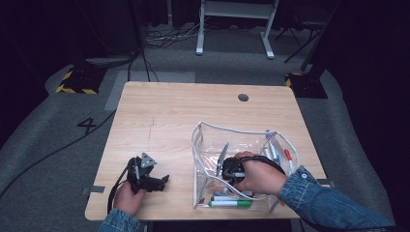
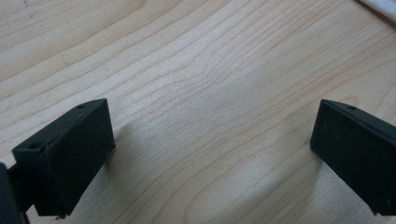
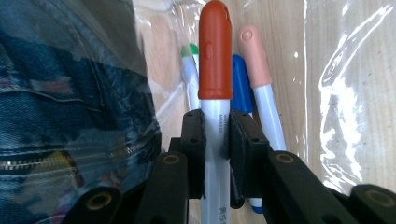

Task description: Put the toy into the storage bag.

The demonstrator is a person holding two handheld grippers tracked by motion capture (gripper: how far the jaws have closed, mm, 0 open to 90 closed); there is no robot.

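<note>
On a pale wood worktop (image 1: 169,121) above grey carpet (image 1: 48,145), my left tongs (image 2: 212,149) rest agape while my right tongs (image 3: 217,140) clamp a red-capped marker (image 3: 215,60) inside a clear pouch (image 1: 212,137).

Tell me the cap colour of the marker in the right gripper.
Orange-red cap, clearest in the right gripper view.

A pouch (image 1: 244,164) stood on the desk (image 1: 169,121) toward its right front, markers (image 1: 275,154) inside it. The right gripper (image 1: 231,170) reached into the pouch; the left gripper (image 1: 147,176) rested left of it, near the front edge.
</note>
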